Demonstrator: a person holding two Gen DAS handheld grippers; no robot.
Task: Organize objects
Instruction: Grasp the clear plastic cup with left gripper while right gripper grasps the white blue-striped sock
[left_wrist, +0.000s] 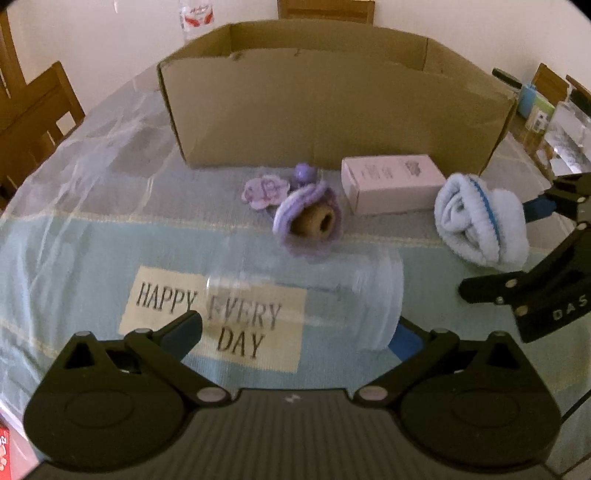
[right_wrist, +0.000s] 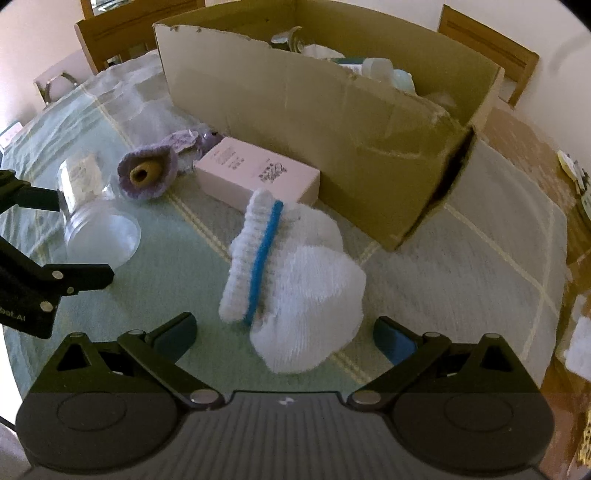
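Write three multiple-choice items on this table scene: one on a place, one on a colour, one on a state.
1. Where does the pale pink rectangular carton lie?
A. inside the box
B. on the tablecloth before the brown cardboard box
C. on a chair

2. What colour is the stripe on the fluffy white rolled sock?
A. red
B. green
C. blue

3. How are the right gripper fingers set?
A. spread, holding nothing
B. shut on the sock
C. shut on the carton

Answers: 1 B, it rests against the box's front wall. 2 C, a blue band crosses the cuff. 3 A, the fingers stand wide, the sock loose between them.
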